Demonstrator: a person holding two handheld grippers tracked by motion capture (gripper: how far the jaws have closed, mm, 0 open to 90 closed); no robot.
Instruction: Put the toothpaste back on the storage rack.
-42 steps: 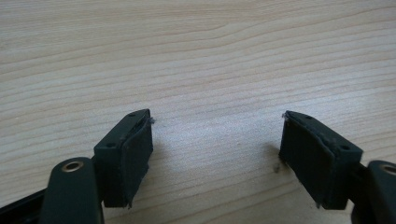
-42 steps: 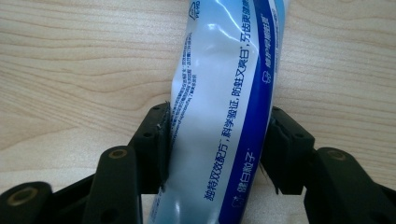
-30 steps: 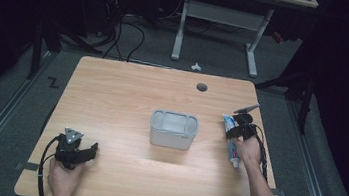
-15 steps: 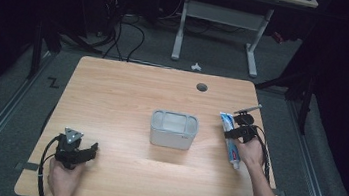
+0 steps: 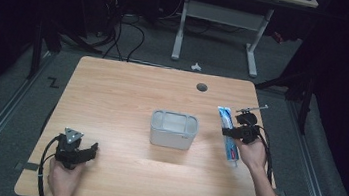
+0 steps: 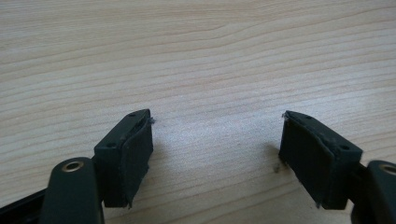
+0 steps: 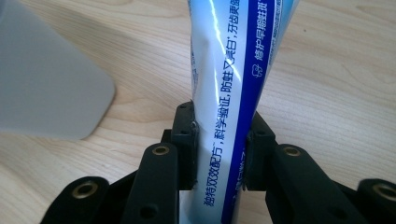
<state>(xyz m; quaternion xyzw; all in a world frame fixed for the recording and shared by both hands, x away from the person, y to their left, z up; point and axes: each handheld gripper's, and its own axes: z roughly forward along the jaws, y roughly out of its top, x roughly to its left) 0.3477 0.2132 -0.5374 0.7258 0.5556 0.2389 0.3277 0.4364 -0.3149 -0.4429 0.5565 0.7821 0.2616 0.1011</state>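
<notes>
**Right gripper clamps one toothpaste tube, left gripper idle**

Count: one blue-and-white plastic toothpaste tube point(image 5: 228, 135), one grey rectangular plastic bin with rounded corners point(image 5: 173, 129), two black two-jaw grippers, one light wooden table point(image 5: 122, 96).

Right gripper point(image 5: 231, 131): at about 3 o'clock from the bin, near the table's right edge. Jaws narrow, clamped on the tube. In the right gripper view the tube point(image 7: 231, 93) runs up between the two pads toward 12 o'clock, both pads pressed on its sides, printed text along its length. In the high view the tube lies lengthwise, flat crimped end toward 12 o'clock, other end toward 6 o'clock by the person's right hand point(image 5: 251, 153). Cannot tell whether the tube touches the table or is just above it. Black cable trails down along the forearm.

Bin: table centre, upright, open top, looks empty inside. Well apart from the tube; in the right gripper view a corner of the bin point(image 7: 46, 79) shows at 10 o'clock of the jaws.

Left gripper point(image 5: 93, 148): at about 7 o'clock from the bin, near the table's front-left corner, grey three-cornered plate on top, held in the person's left hand point(image 5: 64, 177). Jaws wide, nothing between them; the left gripper view has bare wood between the two pads point(image 6: 130, 158).

One round cable hole point(image 5: 202, 87) in the tabletop at 12 o'clock, near the far edge.
</notes>
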